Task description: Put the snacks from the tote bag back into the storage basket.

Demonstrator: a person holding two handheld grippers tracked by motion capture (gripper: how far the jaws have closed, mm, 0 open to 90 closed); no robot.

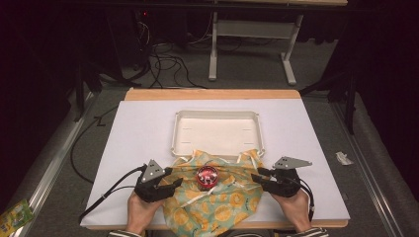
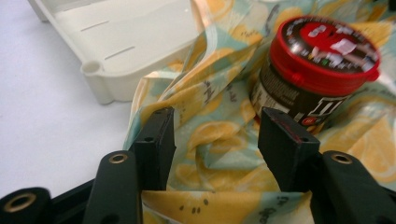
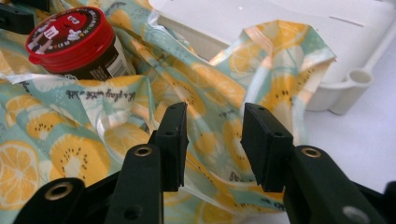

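Note:
A teal cloth with a lemon print (image 1: 222, 202) lies crumpled at the table's front edge. On its middle stands a dark jar with a red lid (image 1: 207, 176). My left gripper (image 1: 173, 180) hovers at the cloth's left edge, my right gripper (image 1: 257, 177) at its right edge, both pointing inward. In the left gripper view the jaws of the left gripper (image 2: 215, 135) stand apart over folds of cloth (image 2: 219, 154), the jar (image 2: 322, 60) just beyond the right jaw. In the right gripper view the right gripper (image 3: 214, 135) is open above the cloth (image 3: 60, 149), pads touching nothing; the jar (image 3: 74, 42) sits far left.
A white rectangular tray (image 1: 216, 113) sits just behind the cloth, whose far corners lap against its front wall (image 2: 121, 88). Its corner post (image 3: 357, 79) is close to the right gripper. A white mat (image 1: 138, 133) covers the table. Cables trail off the left edge.

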